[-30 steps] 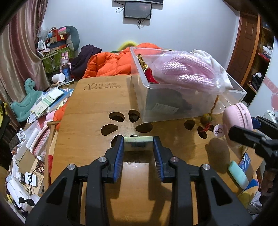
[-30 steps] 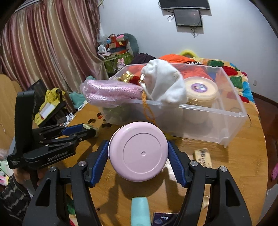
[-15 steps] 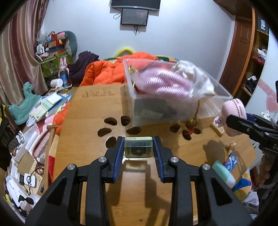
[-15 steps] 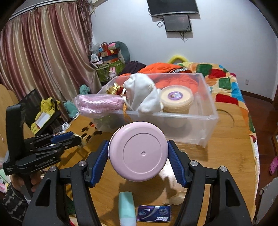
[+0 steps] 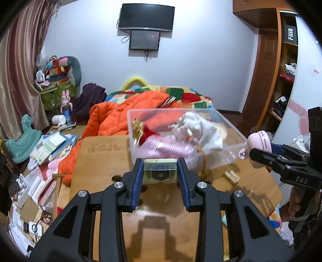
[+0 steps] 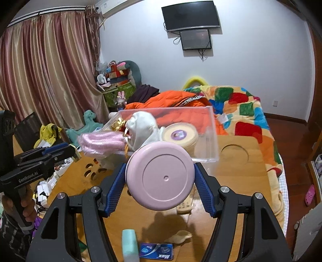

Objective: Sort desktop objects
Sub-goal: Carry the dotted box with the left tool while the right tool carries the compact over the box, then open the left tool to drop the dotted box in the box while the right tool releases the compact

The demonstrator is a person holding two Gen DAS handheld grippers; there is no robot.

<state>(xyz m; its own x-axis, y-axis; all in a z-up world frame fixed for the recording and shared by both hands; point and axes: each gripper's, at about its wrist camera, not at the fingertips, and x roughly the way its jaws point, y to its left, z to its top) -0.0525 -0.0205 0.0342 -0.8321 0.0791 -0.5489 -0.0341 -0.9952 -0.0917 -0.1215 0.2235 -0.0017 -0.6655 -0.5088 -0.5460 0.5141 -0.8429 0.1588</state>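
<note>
2 grippers (image 5: 160, 171) (image 6: 160, 177), 1 clear bin (image 6: 209, 141), 2 wall screens (image 6: 190, 15).

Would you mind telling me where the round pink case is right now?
In the right wrist view the round pink case sits centre frame, clamped in the right gripper, just in front of the clear plastic bin.

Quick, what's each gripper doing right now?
Left gripper: shut on the small green case.
Right gripper: shut on the pink round container.

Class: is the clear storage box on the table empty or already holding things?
Holding things: the clear storage box contains a white cloth and a round tub.
</note>
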